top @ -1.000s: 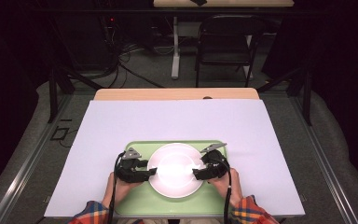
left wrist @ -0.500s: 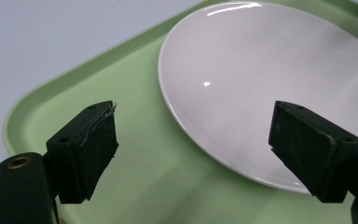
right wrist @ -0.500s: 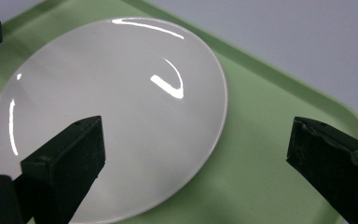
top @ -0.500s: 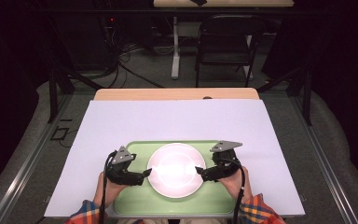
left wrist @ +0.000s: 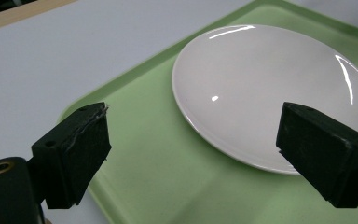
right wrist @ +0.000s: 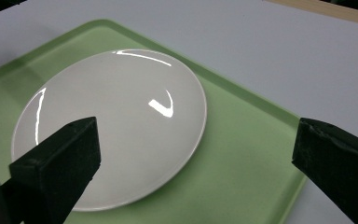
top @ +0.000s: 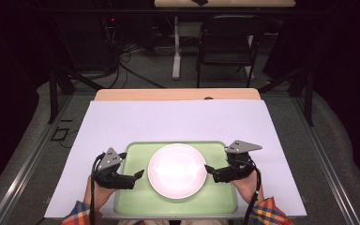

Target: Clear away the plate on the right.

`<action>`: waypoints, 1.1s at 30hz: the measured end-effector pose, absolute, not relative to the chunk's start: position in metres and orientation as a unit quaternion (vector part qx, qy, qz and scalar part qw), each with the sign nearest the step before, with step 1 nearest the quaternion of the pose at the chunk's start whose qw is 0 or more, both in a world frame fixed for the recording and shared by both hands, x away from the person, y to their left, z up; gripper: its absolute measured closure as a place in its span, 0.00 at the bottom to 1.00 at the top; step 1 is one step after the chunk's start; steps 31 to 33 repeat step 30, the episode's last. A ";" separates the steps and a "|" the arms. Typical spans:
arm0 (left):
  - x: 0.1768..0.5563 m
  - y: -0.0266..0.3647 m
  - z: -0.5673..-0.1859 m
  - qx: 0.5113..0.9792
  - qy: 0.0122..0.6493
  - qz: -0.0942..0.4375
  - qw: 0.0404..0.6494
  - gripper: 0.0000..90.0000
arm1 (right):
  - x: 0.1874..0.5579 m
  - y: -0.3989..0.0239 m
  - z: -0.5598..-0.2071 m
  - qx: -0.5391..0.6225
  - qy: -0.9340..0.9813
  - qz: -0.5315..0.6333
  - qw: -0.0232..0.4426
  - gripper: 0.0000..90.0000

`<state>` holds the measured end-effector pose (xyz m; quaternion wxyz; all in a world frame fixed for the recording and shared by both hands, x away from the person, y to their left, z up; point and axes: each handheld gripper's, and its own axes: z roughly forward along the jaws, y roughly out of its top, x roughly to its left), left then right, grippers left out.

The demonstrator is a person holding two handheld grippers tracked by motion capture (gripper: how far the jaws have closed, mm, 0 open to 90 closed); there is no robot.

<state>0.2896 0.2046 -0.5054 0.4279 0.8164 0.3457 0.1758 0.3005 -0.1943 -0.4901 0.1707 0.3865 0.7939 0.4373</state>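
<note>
- The white plate [top: 177,170] lies flat in the lower middle of the high view, resting on the green tray [top: 136,206], a little above the tray's centre.
- The tray sits on a white sheet [top: 168,122] that covers the table, near the bottom edge of the frame.
- The left gripper [top: 138,175] is at the lower left of the plate, over the tray's left rim, its tips pointing at the plate and just short of its edge.
- Its jaws have just been opening and stand wide, with nothing between them; in the left gripper view the plate [left wrist: 270,93] lies beyond the two pads, untouched.
- The right gripper [top: 209,169] is at the plate's lower right, tips close to the rim but apart from it.
- Its jaws have also just been opening and stand wide and empty; in the right gripper view the plate [right wrist: 116,121] and tray [right wrist: 242,154] lie under the gap.
- A hand [top: 243,185] with a plaid cuff holds each tool at the bottom of the frame.
</note>
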 end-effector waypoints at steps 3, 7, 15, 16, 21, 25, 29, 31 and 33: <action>0.286 0.212 -0.504 0.812 0.350 0.181 0.430 0.07 | 0.297 -0.200 -0.486 0.384 0.790 0.443 0.177 0.00; 0.284 0.220 -0.504 0.812 0.355 0.183 0.426 0.04 | 0.292 -0.207 -0.483 0.381 0.786 0.451 0.182 0.00; 0.273 0.248 -0.503 0.792 0.386 0.186 0.436 0.00 | 0.270 -0.232 -0.481 0.392 0.769 0.462 0.203 0.00; 0.273 0.248 -0.503 0.792 0.386 0.186 0.436 0.00 | 0.270 -0.232 -0.481 0.392 0.769 0.462 0.203 0.00; 0.263 0.267 -0.505 0.780 0.403 0.190 0.439 0.00 | 0.259 -0.251 -0.485 0.409 0.758 0.461 0.212 0.00; 0.260 0.275 -0.505 0.775 0.412 0.190 0.439 0.00 | 0.250 -0.260 -0.489 0.418 0.755 0.457 0.216 0.00; 0.261 0.282 -0.509 0.772 0.421 0.191 0.436 0.00 | 0.246 -0.268 -0.494 0.431 0.751 0.455 0.211 0.00; 0.262 0.283 -0.510 0.772 0.423 0.190 0.435 0.00 | 0.244 -0.270 -0.496 0.436 0.749 0.453 0.209 0.00; 0.262 0.283 -0.510 0.772 0.423 0.190 0.435 0.00 | 0.244 -0.270 -0.496 0.436 0.749 0.453 0.209 0.00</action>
